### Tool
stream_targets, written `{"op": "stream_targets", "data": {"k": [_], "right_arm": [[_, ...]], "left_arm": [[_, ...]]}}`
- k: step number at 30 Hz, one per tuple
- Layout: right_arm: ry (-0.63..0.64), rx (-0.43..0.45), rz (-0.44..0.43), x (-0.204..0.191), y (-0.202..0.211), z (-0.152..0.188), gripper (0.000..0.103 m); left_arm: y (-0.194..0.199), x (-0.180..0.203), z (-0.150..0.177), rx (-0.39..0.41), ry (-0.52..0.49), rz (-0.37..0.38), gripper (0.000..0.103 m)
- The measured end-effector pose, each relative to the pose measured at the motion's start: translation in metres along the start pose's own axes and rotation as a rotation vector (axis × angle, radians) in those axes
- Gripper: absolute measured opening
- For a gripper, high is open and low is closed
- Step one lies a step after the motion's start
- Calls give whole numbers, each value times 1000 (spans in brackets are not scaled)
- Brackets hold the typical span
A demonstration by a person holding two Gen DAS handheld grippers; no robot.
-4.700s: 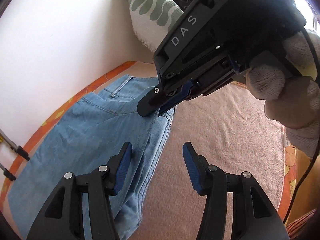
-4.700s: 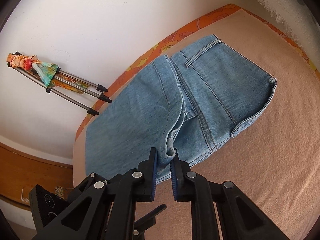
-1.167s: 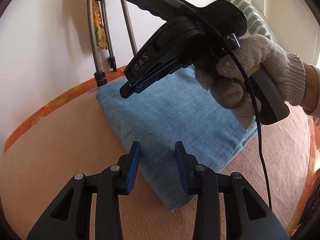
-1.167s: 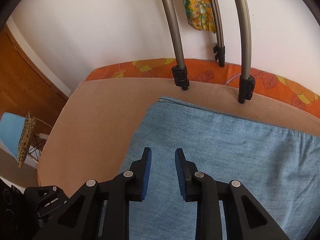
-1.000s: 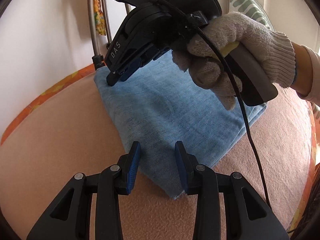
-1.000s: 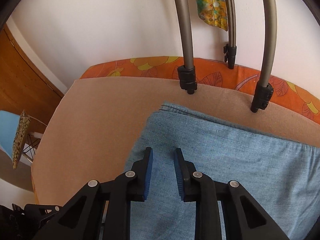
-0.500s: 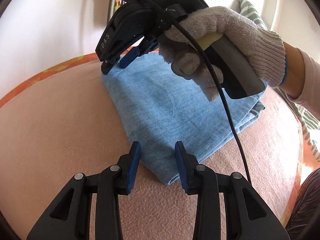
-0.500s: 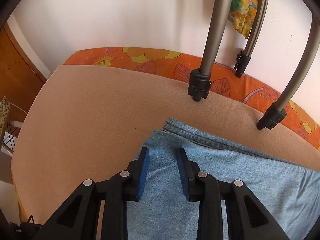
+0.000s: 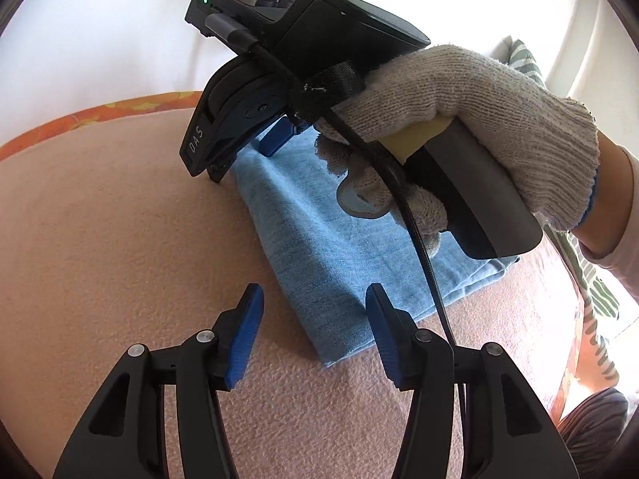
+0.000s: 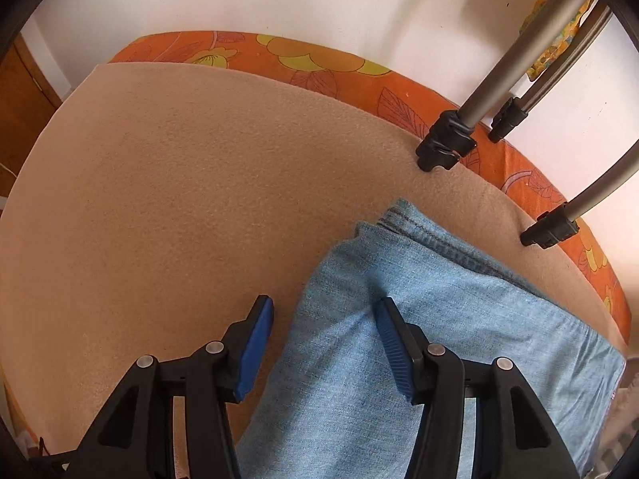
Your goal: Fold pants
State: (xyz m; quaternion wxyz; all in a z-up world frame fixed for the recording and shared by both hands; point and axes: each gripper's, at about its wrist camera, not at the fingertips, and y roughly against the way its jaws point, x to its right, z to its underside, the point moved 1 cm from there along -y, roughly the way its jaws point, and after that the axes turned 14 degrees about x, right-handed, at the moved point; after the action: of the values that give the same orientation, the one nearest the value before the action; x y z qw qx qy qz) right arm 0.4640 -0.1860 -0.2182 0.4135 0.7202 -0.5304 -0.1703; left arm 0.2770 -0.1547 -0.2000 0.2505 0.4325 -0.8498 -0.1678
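Blue denim pants [image 9: 319,247] lie folded in a thick, soft stack on my tan blanket [image 9: 112,239], close to the wall. My left gripper [image 9: 311,331] has just been opening over the near corner, and my right gripper [image 10: 323,335] has just been opening over the far corner; neither one pinches cloth. I think the stack is floppy and a bit heavy, so I would grab all the layers at a corner.
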Motion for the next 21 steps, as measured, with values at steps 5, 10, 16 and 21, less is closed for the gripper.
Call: {"op": "stream_targets", "data": {"k": [5,10,16,21], "right_arm": [[13,-9,36,4,1,-6,31],[-30,21,-31,20,16,-6,7],[-158,95,-157,52,41,-1,4],[-216,151,-214,66,59,-1,3]], "left_arm": [[-12,5,-2,-14,22,-10,54],[-21,2,-9,-25,45,-16,56],[-41,1,-12,-68,135,3,56],[-45,-1,-18,-48,212,36,46]]}}
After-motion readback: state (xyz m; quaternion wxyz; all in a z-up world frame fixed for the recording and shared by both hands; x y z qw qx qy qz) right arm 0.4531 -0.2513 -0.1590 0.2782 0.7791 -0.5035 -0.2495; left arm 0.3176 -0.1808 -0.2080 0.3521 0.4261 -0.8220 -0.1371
